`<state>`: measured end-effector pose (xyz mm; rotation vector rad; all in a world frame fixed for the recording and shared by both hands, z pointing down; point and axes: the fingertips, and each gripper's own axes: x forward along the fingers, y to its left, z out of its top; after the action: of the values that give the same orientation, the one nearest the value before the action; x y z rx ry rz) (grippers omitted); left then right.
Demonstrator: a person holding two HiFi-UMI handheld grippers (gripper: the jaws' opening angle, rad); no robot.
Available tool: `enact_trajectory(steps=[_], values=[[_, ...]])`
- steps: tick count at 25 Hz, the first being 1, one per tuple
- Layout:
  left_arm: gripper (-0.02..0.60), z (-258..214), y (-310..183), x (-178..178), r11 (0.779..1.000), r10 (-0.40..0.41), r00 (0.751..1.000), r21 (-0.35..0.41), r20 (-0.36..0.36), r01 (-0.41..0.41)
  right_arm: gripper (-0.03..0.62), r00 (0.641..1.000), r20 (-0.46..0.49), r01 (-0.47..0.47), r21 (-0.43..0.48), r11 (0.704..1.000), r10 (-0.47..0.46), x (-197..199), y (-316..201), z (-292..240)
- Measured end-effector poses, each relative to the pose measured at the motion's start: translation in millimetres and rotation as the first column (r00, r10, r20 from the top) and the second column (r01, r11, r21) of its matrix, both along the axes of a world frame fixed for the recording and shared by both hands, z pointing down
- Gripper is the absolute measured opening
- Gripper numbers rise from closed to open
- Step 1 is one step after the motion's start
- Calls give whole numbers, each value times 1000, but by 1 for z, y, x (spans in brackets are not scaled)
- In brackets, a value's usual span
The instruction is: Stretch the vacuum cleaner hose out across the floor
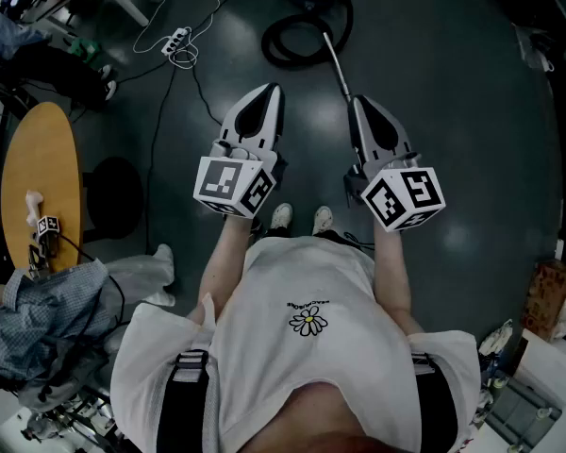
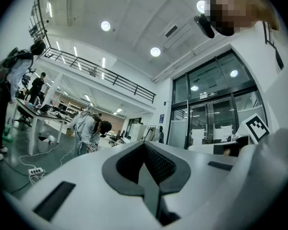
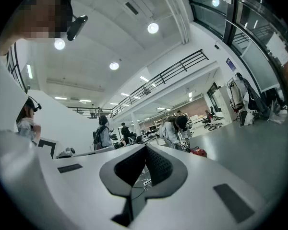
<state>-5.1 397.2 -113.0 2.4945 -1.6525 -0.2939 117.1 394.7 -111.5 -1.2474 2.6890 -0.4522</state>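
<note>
Two white units at mid-frame, head view: L hand-held gripper [image 1: 267, 97] and R hand-held gripper [image 1: 361, 107], both pointing toward top of frame. Jaws of each are pressed together, w/ nothing between them. Black coiled vacuum cleaner hose [image 1: 297, 41] lies on dark grey floor [image 1: 453, 111], top centre. Its thin metal wand [image 1: 337, 64] runs down-frame, ending near tip of R hand-held gripper.
</note>
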Motion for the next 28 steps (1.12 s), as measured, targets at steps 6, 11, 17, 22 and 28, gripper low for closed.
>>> enact_trajectory(steps=[6, 11, 17, 22, 28], values=[[6, -4, -7, 40, 999, 4, 1000, 44, -23, -3, 14, 988, 144, 45, 69, 997, -54, 38, -5, -14], [6, 2, -14, 54, 998, -8, 1000, 68, 10, 7, 14, 975, 194, 91, 75, 993, -104, 57, -19, -10], [9, 16, -65, 41, 999, 4, 1000, 36, -24, -3, 306, 975, 108, 168, 210, 963, -194, 26, -59, -6], [219, 36, -147, 8, 998, 64, 986, -9, -154, -66, 370, 979, 1, 195, 301, 933, -205, -32, -127, -2], [221, 29, -257, -53, 996, 88, 992, -11, -86, -89, 365, 961, 28, 272, 110, 956, -276, -104, -240, 8]])
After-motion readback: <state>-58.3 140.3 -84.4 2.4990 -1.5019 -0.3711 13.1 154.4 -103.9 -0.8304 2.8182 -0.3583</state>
